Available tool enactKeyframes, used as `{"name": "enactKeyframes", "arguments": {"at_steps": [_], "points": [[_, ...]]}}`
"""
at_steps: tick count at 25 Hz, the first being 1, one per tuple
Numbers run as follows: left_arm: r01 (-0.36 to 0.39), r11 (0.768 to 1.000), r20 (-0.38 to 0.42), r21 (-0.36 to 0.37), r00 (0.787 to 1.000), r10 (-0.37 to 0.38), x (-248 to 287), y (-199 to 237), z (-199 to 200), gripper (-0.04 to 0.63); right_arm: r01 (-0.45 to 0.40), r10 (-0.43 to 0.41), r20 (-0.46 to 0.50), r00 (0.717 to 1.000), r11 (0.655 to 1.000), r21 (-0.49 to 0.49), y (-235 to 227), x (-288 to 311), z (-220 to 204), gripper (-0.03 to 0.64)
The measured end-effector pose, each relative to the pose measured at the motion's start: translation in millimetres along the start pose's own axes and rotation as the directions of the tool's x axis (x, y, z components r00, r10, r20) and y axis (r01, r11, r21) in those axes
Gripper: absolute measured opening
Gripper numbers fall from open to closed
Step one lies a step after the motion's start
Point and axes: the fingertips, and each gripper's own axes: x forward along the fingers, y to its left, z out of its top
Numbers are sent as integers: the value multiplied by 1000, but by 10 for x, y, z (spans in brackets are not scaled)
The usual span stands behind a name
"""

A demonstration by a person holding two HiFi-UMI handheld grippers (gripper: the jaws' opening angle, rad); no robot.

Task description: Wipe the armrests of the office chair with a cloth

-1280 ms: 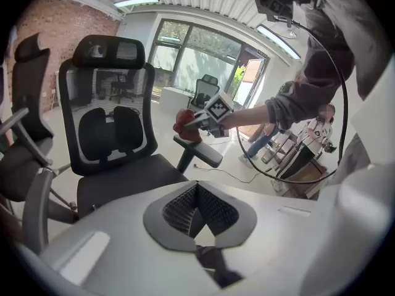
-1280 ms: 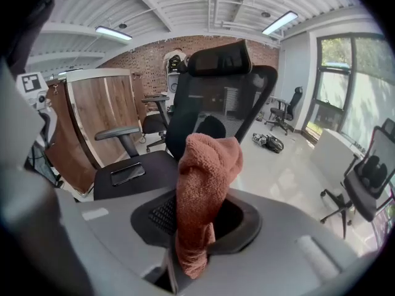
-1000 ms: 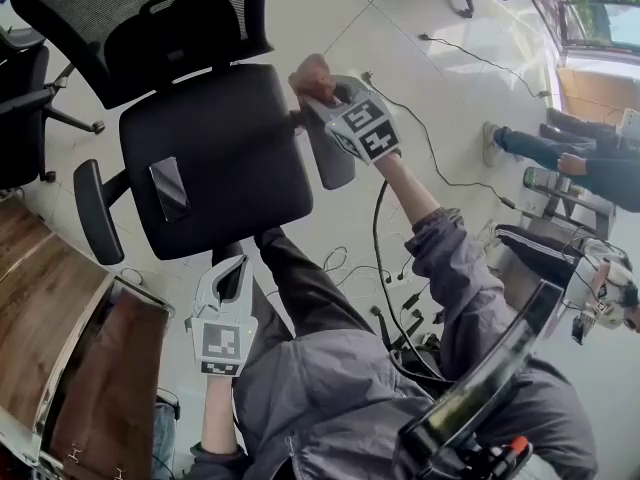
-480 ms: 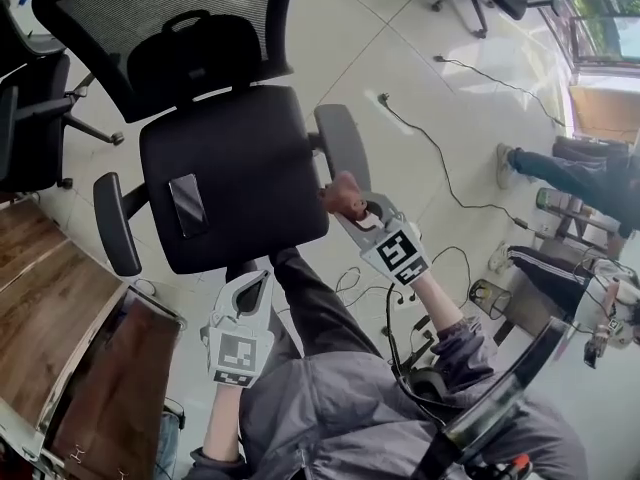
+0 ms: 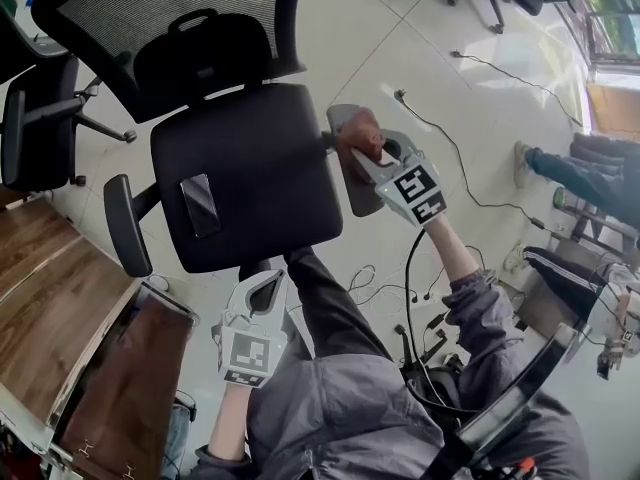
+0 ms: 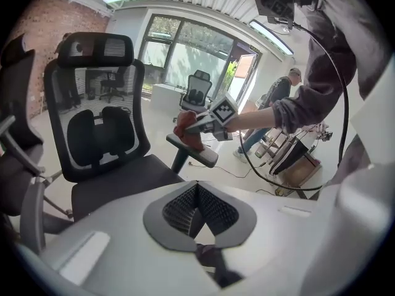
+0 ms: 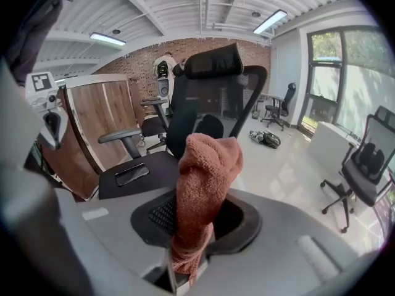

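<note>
My right gripper [image 5: 372,150] is clamped on the rust-red cloth [image 7: 205,177], which stands bunched up out of the jaws. I'm holding the cloth on the office chair's [image 5: 245,173] armrest [image 5: 358,196], at the end nearer the mesh backrest [image 5: 165,8]. My left gripper [image 5: 264,286] hangs low by my body, off the seat's front edge, touching nothing, jaws pressed together and empty. A dark phone [image 5: 200,205] lies flat on the seat. The other armrest [image 5: 127,225] is across the seat, well away from both grippers.
</note>
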Motion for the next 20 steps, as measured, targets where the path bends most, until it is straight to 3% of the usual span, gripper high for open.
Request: {"name": "enactKeyframes", "arguments": {"at_steps": [4, 7, 17, 20], "points": [[-3, 1000, -13, -2, 1000, 3, 37, 20, 33, 12, 15, -15, 16, 1000, 1000, 7, -377, 304, 200, 95], [0, 1000, -22, 0, 1000, 0, 76, 25, 63, 13, 9, -10, 24, 1000, 1000, 17, -410, 325, 213, 95], [59, 998, -73, 23, 996, -57, 295, -54, 134, 13, -132, 133, -4, 991, 988, 83, 674, -538, -437, 95], [77, 996, -92, 34, 993, -74, 351, -69, 152, 13, -106, 105, 17, 994, 983, 149, 658, -708, -541, 95]]}}
